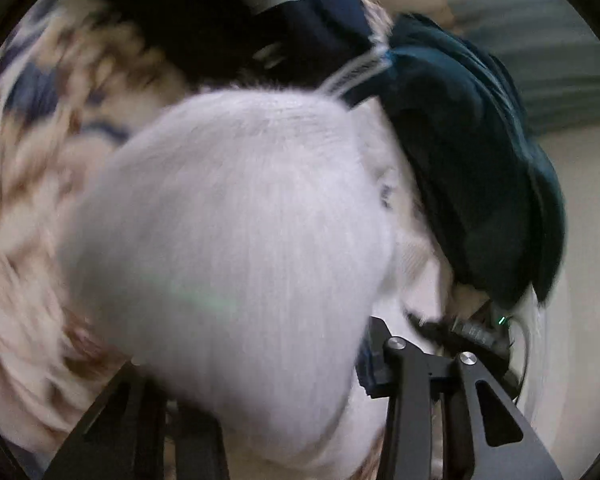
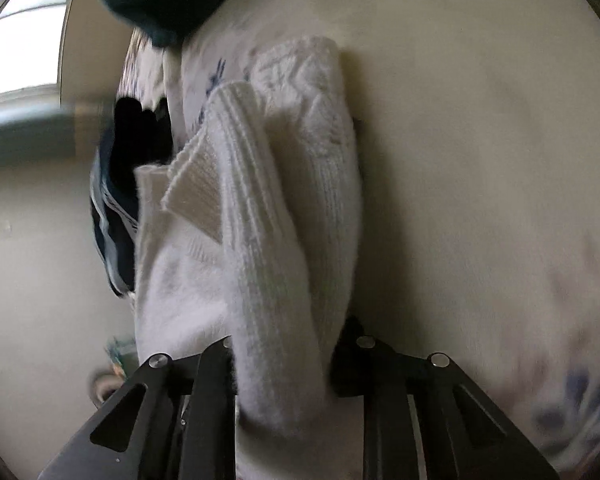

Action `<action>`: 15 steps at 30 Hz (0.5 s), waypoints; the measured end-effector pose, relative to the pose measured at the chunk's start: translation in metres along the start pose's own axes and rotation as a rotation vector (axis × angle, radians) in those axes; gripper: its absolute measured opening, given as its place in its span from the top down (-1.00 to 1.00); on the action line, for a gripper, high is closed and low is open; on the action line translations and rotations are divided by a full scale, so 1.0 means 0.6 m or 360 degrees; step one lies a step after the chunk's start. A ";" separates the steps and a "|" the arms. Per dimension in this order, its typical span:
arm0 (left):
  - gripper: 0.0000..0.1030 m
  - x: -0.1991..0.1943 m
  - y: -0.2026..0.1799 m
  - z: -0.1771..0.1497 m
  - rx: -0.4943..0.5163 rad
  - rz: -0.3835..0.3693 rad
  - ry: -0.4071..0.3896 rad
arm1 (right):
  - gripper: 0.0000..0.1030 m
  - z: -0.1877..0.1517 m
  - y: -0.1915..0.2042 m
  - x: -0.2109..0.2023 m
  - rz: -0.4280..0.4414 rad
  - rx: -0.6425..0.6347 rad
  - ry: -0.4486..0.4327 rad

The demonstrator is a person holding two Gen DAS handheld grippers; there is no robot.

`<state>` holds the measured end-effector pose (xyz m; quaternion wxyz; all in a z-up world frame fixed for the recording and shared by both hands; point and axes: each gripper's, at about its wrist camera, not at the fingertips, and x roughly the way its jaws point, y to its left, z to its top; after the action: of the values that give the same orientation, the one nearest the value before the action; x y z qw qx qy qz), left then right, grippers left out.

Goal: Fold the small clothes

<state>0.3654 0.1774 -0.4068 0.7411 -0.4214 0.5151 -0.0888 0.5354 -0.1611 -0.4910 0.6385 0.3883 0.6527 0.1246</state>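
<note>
I had both grippers — left gripper (image 1: 260, 380) and right gripper (image 2: 284, 364) — pinching the white sweater (image 2: 260, 220), I judged; next came lifting it clear to spread flat.

One white knit sweater (image 2: 260, 216), centre. One dark teal garment (image 1: 460, 152), 2 o'clock. One striped navy garment (image 1: 312, 12), 12 o'clock.
</note>
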 end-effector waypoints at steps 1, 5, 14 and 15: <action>0.28 -0.012 -0.005 0.015 0.0072 0.0013 0.0058 | 0.59 -0.015 -0.003 -0.007 0.0017 0.0030 -0.0025; 0.22 -0.023 -0.013 0.062 0.0307 0.0031 0.0348 | 0.60 -0.176 -0.025 -0.058 0.0098 0.0252 -0.0112; -0.07 -0.075 0.010 0.066 0.0444 0.0399 0.0375 | -0.26 -0.396 -0.012 -0.019 -0.0091 0.0373 0.0107; -0.07 -0.108 0.025 0.047 0.0432 0.0462 0.0281 | -0.40 -0.395 -0.009 -0.030 -0.0087 0.0346 0.0099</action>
<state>0.3551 0.2386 -0.3693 0.7481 -0.2298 0.6166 -0.0862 0.3110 -0.0976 -0.4450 0.5753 0.4332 0.6922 0.0475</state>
